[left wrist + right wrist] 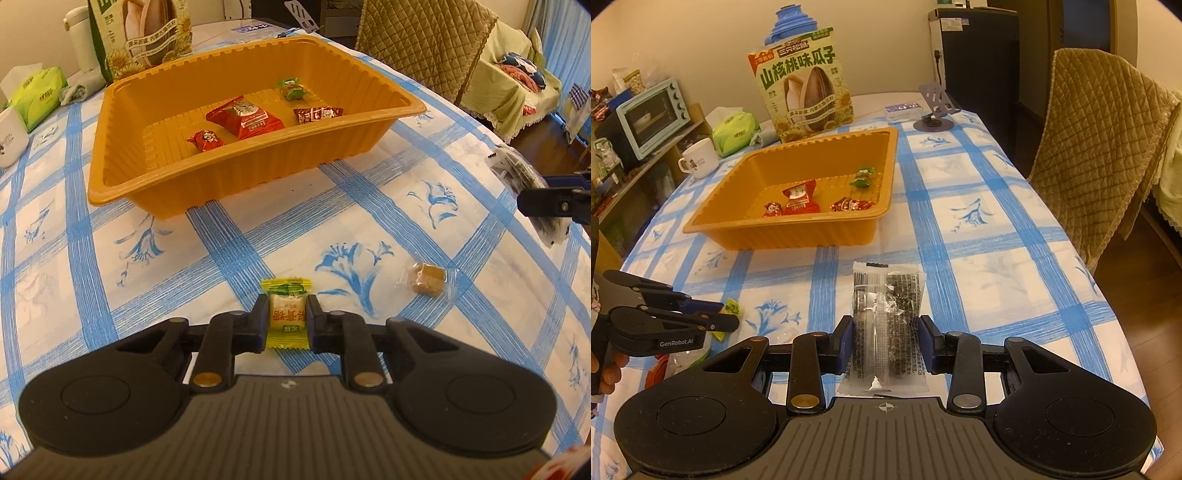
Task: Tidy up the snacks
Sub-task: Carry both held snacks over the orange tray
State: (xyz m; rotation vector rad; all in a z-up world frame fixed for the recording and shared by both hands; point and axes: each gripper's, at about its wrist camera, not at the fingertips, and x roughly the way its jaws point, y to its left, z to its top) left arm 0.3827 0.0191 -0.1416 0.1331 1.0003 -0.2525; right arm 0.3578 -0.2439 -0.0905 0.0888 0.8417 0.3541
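My left gripper is shut on a yellow-green wrapped candy just above the tablecloth, in front of the orange tray. My right gripper is shut on a clear and black snack packet, held above the table. The tray holds a red packet, a small red candy, a brown-red candy and a green candy. A brown cube candy in clear wrap lies on the cloth to the right of my left gripper. The right gripper with its packet shows at the left wrist view's right edge.
A sunflower seed bag stands behind the tray, with a tissue pack and a white mug to its left. A phone stand is at the far end. A padded chair stands at the table's right side.
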